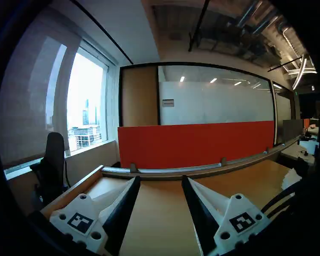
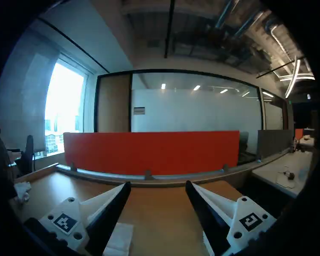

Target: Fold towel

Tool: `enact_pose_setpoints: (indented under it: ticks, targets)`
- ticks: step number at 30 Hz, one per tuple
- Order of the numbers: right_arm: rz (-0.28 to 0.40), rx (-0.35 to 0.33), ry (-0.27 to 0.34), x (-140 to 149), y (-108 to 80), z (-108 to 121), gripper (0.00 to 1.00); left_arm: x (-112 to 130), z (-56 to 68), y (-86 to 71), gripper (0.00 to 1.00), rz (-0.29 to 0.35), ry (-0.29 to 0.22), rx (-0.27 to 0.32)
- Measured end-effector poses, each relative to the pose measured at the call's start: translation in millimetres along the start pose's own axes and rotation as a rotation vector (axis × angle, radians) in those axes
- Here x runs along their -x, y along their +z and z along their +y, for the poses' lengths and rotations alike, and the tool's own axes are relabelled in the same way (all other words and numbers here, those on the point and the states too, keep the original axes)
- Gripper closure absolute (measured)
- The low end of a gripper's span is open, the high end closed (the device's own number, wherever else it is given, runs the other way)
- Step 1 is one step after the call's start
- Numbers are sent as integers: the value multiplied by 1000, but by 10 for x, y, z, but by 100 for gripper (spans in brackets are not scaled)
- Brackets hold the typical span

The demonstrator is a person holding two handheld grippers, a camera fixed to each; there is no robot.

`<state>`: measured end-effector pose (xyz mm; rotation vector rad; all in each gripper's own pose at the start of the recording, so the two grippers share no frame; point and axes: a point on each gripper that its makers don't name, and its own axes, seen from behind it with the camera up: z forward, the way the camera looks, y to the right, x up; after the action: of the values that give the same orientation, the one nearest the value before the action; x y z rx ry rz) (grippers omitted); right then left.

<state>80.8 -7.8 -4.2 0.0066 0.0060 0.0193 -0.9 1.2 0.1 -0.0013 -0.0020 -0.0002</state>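
A white towel (image 2: 119,240) lies on the wooden desk (image 2: 160,217) at the bottom of the right gripper view, partly hidden under the left finger. My right gripper (image 2: 158,184) is open above the desk with nothing between its fingers. My left gripper (image 1: 161,179) is also open and empty over the desk (image 1: 160,213). A white crumpled shape (image 1: 293,178), possibly cloth, sits at the right edge of the left gripper view. Another small white object (image 2: 21,190) shows at the far left of the right gripper view; I cannot tell what it is.
A red divider panel (image 1: 194,145) (image 2: 151,151) stands along the back edge of the desk, with a glass wall behind it. A black office chair (image 1: 53,164) stands by the window on the left. Another desk (image 2: 288,170) with small items lies to the right.
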Motion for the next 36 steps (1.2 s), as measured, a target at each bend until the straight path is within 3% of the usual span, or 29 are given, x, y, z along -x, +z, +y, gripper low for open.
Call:
enact_pose_setpoints:
  ticks: [11, 23, 36]
  targets:
    - [-37, -51, -44, -130, -7, -142, 1, 53, 156, 1, 29, -43, 21, 63]
    - [-173, -275, -180, 60, -128, -525, 1, 165, 464, -52, 29, -139, 109, 250]
    - [-322, -459, -241, 518, -276, -800, 0, 560, 846, -140, 29, -244, 173, 424]
